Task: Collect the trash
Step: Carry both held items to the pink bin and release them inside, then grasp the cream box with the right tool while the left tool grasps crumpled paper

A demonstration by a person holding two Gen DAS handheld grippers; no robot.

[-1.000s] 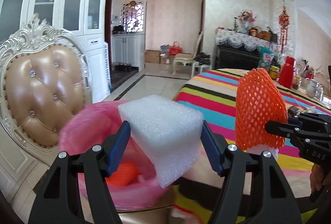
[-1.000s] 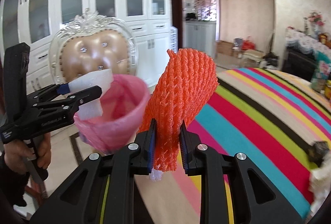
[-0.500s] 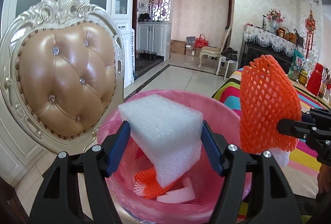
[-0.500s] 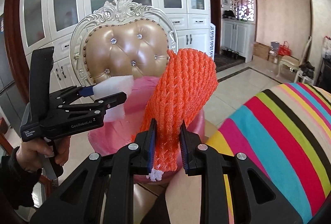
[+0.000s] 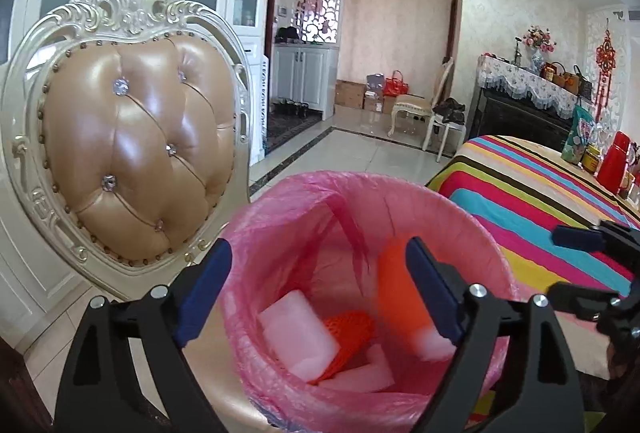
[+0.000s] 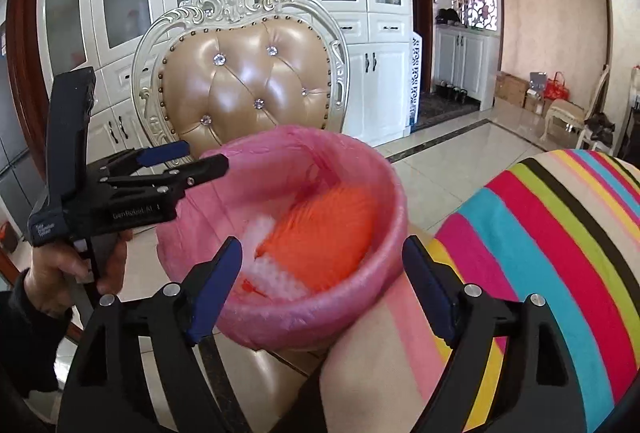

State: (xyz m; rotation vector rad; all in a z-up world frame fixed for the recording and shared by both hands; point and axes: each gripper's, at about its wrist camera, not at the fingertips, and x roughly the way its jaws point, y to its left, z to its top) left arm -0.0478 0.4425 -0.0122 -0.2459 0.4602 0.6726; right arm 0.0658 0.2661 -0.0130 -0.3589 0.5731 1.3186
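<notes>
Left tool (image 5: 318,293) and right tool (image 6: 322,283): jaws just opened wide, nothing between. White foam block (image 5: 298,343) and orange foam net (image 6: 324,237) inside pink-lined bin (image 6: 394,193).

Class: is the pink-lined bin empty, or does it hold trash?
It holds trash: white foam blocks and orange mesh netting lie inside the bin.

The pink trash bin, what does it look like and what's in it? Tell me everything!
The pink trash bin is round and open-topped, lined with a thin, crinkly pink plastic bag folded over its rim. It stands on a seat in front of the tufted chair back, beside the striped table. Inside lie white foam blocks and orange foam netting; a blurred orange net sleeve is dropping in. Neither gripper touches it.
</notes>
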